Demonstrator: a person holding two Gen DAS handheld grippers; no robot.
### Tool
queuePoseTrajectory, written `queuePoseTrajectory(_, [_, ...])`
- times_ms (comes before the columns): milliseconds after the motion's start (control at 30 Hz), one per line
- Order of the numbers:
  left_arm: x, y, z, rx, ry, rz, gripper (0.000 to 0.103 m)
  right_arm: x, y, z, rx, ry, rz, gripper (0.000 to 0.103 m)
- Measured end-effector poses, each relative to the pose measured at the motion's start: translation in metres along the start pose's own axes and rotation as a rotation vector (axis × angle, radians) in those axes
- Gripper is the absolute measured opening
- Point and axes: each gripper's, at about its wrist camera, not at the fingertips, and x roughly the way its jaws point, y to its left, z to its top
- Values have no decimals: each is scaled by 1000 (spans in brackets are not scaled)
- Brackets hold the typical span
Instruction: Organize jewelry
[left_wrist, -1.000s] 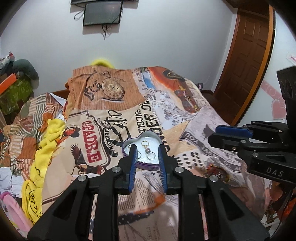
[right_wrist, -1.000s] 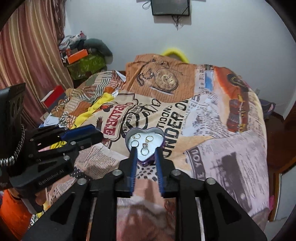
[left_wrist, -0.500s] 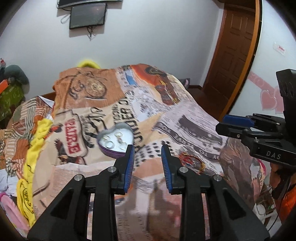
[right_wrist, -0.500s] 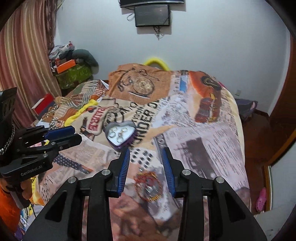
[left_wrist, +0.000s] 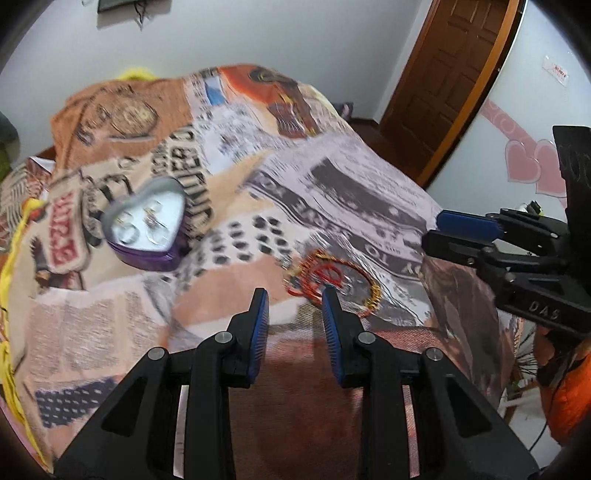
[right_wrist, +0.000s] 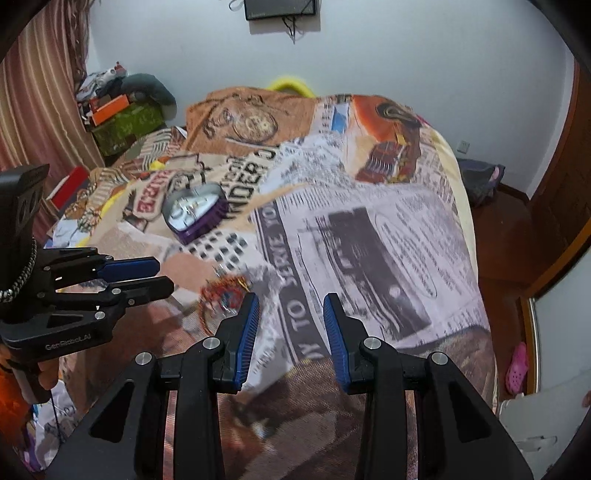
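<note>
Swinging both views off the heart-shaped tin (left_wrist: 147, 225), which has slid from frame centre to the left, I now have the tangle of red and gold jewelry (left_wrist: 332, 280) on the bed (left_wrist: 351, 192) just beyond my left claw (left_wrist: 293, 295), both it and the right claw (right_wrist: 290, 301) released and empty, so I judge a pickup comes next.

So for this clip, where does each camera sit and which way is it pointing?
Left wrist: on the left gripper, looking along its open fingers over the printed bedspread toward the door; the right gripper shows at right.
Right wrist: on the right gripper, facing the wall-mounted screen; the left gripper shows at left.
Both share the purple heart-shaped tin and red-and-gold bangle pile.
</note>
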Motion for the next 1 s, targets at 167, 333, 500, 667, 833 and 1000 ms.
queuePoseTrajectory(167, [21, -9, -1, -32, 52, 0, 29, 6, -6, -9, 10, 14, 0, 33])
queuePoseTrajectory(333, [30, -18, -4, -38, 52, -2, 24, 8, -11, -12, 27, 13, 16, 33])
queuePoseTrajectory(500, [33, -28, -7, -15, 49, 2, 7, 10, -11, -13, 27, 14, 20, 33])
queuePoseTrajectory(667, [31, -35, -6, 25, 30, 46, 0, 11, -9, -15, 29, 13, 28, 33])
queuePoseTrajectory(833, [20, -33, -1, 29, -8, 59, 0, 5, -8, -14, 27, -1, 19, 33])
queuePoseTrajectory(1000, [-3, -23, 9, 8, -46, 28, 0, -1, -10, -12, 30, -11, 14, 33])
